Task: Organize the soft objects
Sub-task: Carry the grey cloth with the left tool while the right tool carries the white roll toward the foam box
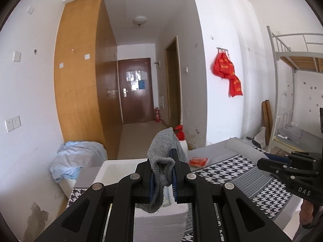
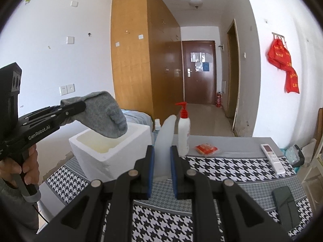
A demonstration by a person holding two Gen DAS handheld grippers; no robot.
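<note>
My left gripper (image 1: 163, 159) is shut on a grey knitted sock (image 1: 163, 147). It holds the sock over the open white foam box (image 1: 121, 168). In the right wrist view the left gripper (image 2: 80, 105) comes in from the left, and the sock (image 2: 105, 114) hangs with its toe just above the foam box's (image 2: 129, 151) opening. My right gripper (image 2: 162, 151) is slightly open and empty above the houndstooth cloth (image 2: 232, 167); it also shows in the left wrist view (image 1: 262, 162) at the right edge.
On the table stand a white pump bottle with a red top (image 2: 183, 131), a translucent bottle (image 2: 166, 133) and a small bottle (image 2: 157, 128). An orange packet (image 2: 207, 148), a white remote (image 2: 272, 158) and a dark phone (image 2: 285, 205) lie on it. A bunk bed (image 1: 294, 60) stands at right.
</note>
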